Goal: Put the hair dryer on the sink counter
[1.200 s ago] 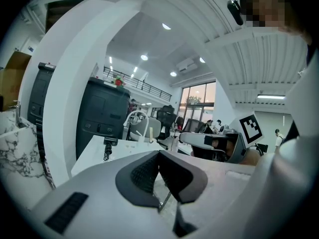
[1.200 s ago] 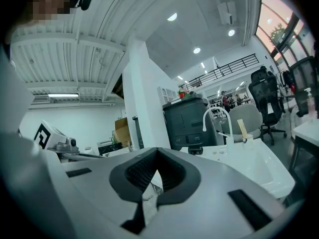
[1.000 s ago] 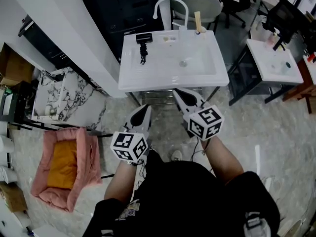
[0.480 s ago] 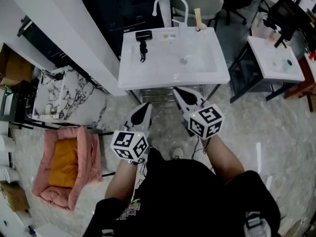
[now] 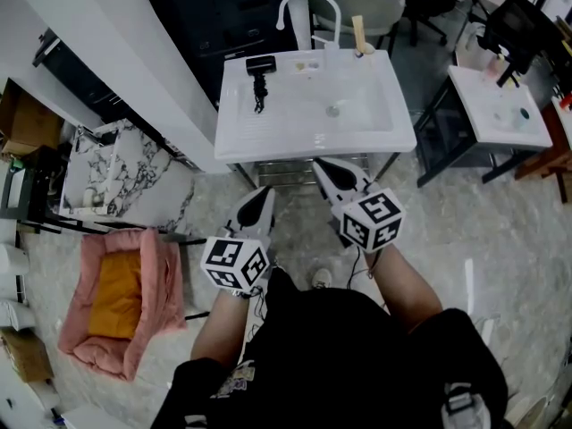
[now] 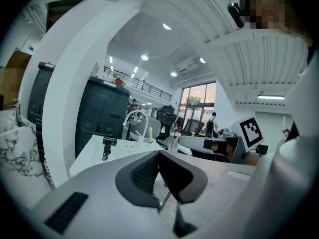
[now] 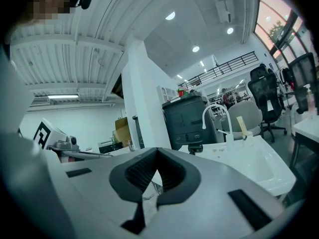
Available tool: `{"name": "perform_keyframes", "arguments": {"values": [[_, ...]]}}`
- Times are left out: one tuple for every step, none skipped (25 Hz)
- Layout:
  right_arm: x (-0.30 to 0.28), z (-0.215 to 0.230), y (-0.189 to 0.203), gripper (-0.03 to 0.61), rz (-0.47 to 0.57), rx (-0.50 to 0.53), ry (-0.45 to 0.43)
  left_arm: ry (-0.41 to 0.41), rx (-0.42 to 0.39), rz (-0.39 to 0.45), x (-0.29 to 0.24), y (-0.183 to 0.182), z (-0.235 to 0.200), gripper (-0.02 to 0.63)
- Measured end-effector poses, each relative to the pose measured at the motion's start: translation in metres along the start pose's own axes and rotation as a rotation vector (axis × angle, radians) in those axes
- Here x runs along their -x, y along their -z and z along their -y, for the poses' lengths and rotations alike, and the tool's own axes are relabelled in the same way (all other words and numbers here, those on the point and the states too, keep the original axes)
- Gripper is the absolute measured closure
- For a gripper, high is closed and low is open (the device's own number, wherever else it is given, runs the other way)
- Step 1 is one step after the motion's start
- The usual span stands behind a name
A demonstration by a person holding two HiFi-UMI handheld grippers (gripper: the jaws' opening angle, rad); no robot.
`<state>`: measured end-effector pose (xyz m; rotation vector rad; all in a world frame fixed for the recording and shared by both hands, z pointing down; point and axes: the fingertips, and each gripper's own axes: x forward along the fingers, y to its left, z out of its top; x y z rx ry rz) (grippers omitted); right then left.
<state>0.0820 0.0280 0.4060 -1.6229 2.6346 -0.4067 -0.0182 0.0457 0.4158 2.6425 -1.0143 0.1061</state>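
Observation:
The black hair dryer (image 5: 259, 77) lies on the back left of the white sink counter (image 5: 268, 137), cord trailing toward me. It also shows small in the left gripper view, hair dryer (image 6: 106, 147), and in the right gripper view, hair dryer (image 7: 195, 148). My left gripper (image 5: 265, 193) and right gripper (image 5: 319, 166) hang side by side just in front of the counter's front edge, below its top. Both are shut with nothing between the jaws, as the left gripper (image 6: 158, 154) and right gripper (image 7: 157, 151) views show.
A white arched faucet (image 5: 308, 9) and a cup with a stick (image 5: 360, 41) stand at the counter's back. A pink pet bed (image 5: 116, 304) and marbled cabinet (image 5: 121, 181) lie left; a second white table (image 5: 496, 110) stands right. A black cabinet (image 5: 219, 16) is behind.

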Motion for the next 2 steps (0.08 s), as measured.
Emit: {"name": "perform_keyframes", "arguments": {"values": [[0.0,0.0002,-0.0004,0.581,0.0,0.001,-0.001,0.0,0.0,0.001,-0.0003,-0.0003,0.0003,0.611],[0.0,0.0004,-0.0008,0.581,0.0,0.001,-0.001,0.0,0.0,0.002,-0.0007,-0.0006,0.0005,0.611]]}}
